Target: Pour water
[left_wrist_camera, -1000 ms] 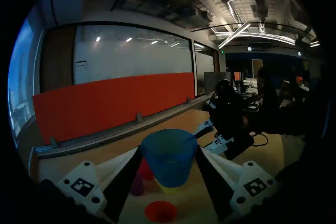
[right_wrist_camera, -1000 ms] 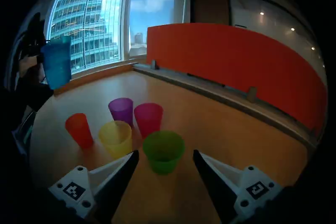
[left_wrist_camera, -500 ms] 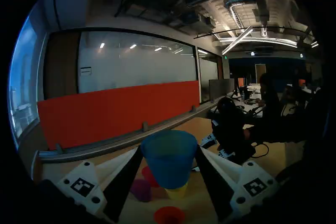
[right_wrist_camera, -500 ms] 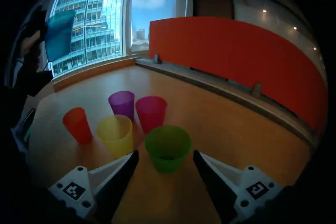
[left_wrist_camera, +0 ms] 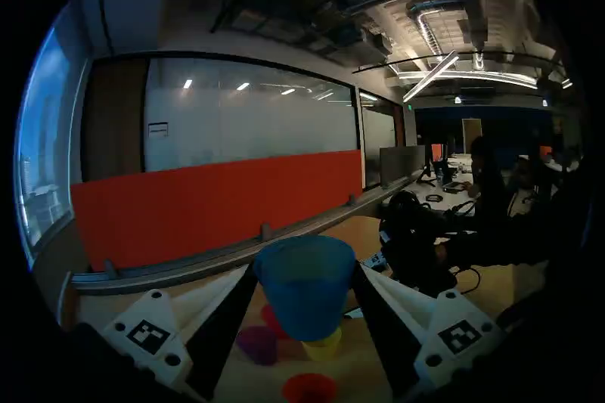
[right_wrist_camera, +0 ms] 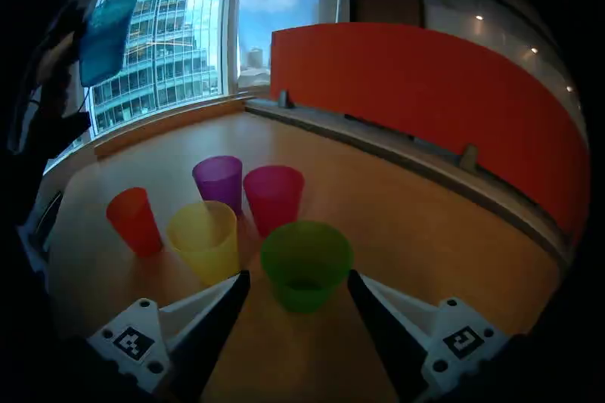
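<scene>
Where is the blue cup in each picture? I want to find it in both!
Left gripper view: the blue plastic cup is low in the middle, held by the left gripper.
Right gripper view: the same cup looks small, high at the far left, in front of the window.
Shared landmark: the long orange-red wall panel, across the middle in the left gripper view and upper right in the right gripper view.

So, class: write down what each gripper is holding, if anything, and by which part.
The left gripper holds the blue cup, its fingers pressing the cup's opposite sides just below the rim. The right gripper is open, holding nothing.
</scene>
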### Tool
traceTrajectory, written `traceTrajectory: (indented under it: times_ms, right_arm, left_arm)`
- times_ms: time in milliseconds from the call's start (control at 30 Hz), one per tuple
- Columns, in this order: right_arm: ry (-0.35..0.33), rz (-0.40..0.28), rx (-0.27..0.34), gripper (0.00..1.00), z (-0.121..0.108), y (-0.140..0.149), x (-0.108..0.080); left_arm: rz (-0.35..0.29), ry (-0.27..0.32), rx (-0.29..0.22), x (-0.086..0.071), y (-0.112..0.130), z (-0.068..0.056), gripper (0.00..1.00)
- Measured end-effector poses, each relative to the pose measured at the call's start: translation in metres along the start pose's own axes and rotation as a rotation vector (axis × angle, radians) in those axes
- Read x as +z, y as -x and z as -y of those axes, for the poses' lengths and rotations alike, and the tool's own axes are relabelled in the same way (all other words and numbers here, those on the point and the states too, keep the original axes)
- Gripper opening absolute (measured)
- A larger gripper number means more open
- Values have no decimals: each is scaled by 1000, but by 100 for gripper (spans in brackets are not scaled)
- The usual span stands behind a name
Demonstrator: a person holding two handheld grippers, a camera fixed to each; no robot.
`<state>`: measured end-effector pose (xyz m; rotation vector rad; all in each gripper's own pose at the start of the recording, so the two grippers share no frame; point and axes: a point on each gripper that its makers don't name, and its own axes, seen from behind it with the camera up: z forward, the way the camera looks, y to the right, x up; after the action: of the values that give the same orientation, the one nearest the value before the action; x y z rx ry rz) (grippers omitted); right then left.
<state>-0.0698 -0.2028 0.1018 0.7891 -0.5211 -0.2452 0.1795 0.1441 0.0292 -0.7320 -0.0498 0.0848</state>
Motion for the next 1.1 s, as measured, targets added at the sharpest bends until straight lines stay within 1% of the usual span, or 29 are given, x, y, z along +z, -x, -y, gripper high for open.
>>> traceTrajectory:
  times_ms: [300,500,800,1100]
  right_arm:
    - [-2,4,12,100,-1,3,10]
    - [0,2,15,100,-1,1,16]
    - [0,-2,19,100,-1,-3,25]
    - [9,4,11,100,-2,-4,34]
  left_arm:
    - [-21,-5,-9,-2,-12,2,87]
    - [-31,-9,-12,-3,-16,4,87]
    - [-28,-14,-16,-3,-13,8,87]
    - [-23,-15,-16,-4,-10,8,87]
